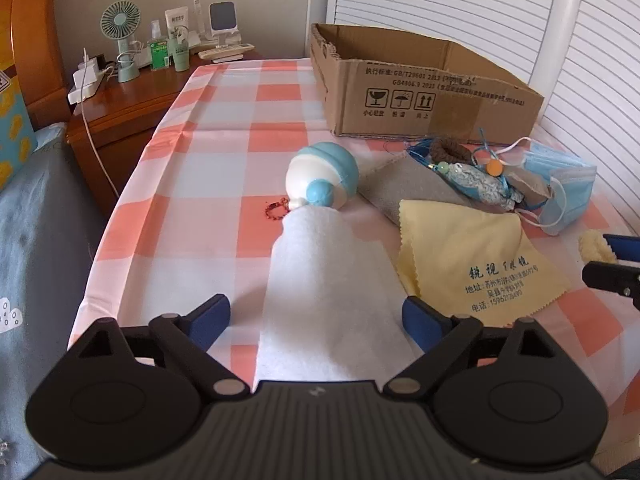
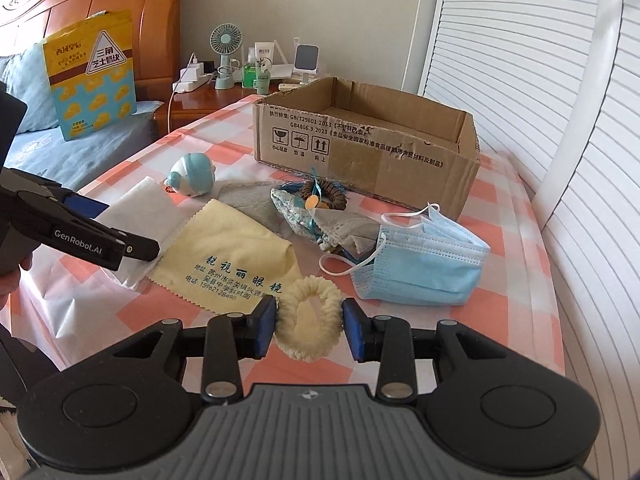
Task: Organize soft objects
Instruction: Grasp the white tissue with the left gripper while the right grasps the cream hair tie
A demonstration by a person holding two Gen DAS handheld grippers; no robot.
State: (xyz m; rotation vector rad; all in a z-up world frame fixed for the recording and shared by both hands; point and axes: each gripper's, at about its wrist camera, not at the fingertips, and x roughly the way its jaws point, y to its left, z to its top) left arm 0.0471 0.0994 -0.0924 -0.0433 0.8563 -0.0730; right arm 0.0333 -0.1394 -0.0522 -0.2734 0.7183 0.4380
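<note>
My left gripper (image 1: 316, 320) is open wide, its blue pads on either side of a folded white cloth (image 1: 328, 280) lying on the checked tablecloth, clear of both pads. My right gripper (image 2: 310, 328) is shut on a cream fluffy hair tie (image 2: 308, 316), lifted just above the table. Ahead lie a yellow lens cloth (image 2: 228, 248), a blue face mask (image 2: 424, 264), a grey cloth (image 1: 404, 188) under a brown hair tie (image 1: 450, 150) and a beaded tassel charm, and a blue-and-white round toy (image 1: 324, 172). An open cardboard box (image 2: 360, 152) stands behind them.
A wooden nightstand (image 1: 132, 108) at the back left carries a small fan (image 1: 120, 20), bottles and chargers. A bed with blue bedding (image 2: 60, 152) and a snack bag (image 2: 94, 76) lies left of the table. White slatted doors (image 2: 540, 80) stand along the right.
</note>
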